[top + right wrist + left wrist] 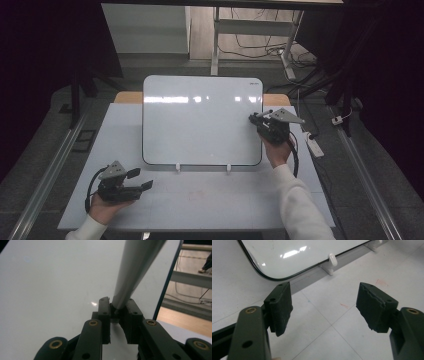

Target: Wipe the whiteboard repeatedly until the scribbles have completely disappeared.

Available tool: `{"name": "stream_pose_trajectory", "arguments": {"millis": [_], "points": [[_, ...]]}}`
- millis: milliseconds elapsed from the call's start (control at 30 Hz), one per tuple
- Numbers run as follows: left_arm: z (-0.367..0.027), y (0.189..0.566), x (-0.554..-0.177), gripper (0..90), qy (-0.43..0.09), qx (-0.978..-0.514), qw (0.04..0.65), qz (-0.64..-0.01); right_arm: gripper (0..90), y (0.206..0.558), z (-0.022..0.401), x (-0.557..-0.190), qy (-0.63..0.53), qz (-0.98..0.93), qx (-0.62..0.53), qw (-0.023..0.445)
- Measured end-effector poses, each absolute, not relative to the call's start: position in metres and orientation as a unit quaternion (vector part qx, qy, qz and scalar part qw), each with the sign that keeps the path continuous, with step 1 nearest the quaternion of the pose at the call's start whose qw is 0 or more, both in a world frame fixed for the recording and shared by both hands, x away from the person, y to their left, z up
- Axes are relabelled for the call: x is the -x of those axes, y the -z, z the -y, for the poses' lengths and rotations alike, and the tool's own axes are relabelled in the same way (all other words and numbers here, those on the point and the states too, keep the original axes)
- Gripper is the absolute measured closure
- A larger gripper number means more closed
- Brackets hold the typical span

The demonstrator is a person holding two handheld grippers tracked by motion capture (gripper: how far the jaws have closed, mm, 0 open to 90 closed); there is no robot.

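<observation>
We found the right gripper (119, 308) clamped on a light, stiff, slippery grey marker (136, 267) at the whiteboard (200, 120)'s right edge, best pinched mid-barrel; the left gripper (324, 305) rested, jaws apart, over the tabletop (210, 200).

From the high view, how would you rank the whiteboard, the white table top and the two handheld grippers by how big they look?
1. table top, largest.
2. whiteboard.
3. left gripper and right gripper: they look about alike, and they sit at different distances from the camera, so I won't rank them.
</observation>
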State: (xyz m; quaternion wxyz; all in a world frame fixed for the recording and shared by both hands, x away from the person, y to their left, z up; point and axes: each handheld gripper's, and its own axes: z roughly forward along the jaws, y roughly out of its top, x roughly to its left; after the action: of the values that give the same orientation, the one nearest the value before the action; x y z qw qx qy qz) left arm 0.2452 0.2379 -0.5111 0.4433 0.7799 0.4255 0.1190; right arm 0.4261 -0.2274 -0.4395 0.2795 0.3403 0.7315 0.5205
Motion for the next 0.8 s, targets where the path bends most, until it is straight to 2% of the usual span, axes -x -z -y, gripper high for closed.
{"name": "stream_pose_trajectory", "arguments": {"millis": [100, 267, 400, 567, 633, 800], "points": [[-0.238, 0.512, -0.245, 29.5, -0.119, -0.781, 0.442, -0.425, 77.6, 0.442, 0.225, -0.422, -0.496, -0.754, -0.315, 0.293], [-0.237, 0.512, -0.244, 29.5, -0.118, -0.782, 0.442, -0.424, 77.6, 0.425, 0.244, -0.445, -0.525, -0.71, -0.366, 0.295], [-0.238, 0.512, -0.246, 29.5, -0.118, -0.781, 0.442, -0.425, 77.6, 0.43, 0.216, -0.434, -0.491, -0.76, -0.304, 0.297], [-0.238, 0.513, -0.246, 29.5, -0.116, -0.782, 0.44, -0.425, 77.6, 0.42, 0.233, -0.449, -0.512, -0.72, -0.353, 0.306], [-0.239, 0.512, -0.245, 29.5, -0.119, -0.782, 0.442, -0.424, 77.6, 0.418, 0.236, -0.453, -0.523, -0.709, -0.369, 0.297], [-0.241, 0.514, -0.247, 29.5, -0.116, -0.78, 0.442, -0.428, 77.6, 0.425, 0.215, -0.439, -0.49, -0.758, -0.31, 0.3]]}}
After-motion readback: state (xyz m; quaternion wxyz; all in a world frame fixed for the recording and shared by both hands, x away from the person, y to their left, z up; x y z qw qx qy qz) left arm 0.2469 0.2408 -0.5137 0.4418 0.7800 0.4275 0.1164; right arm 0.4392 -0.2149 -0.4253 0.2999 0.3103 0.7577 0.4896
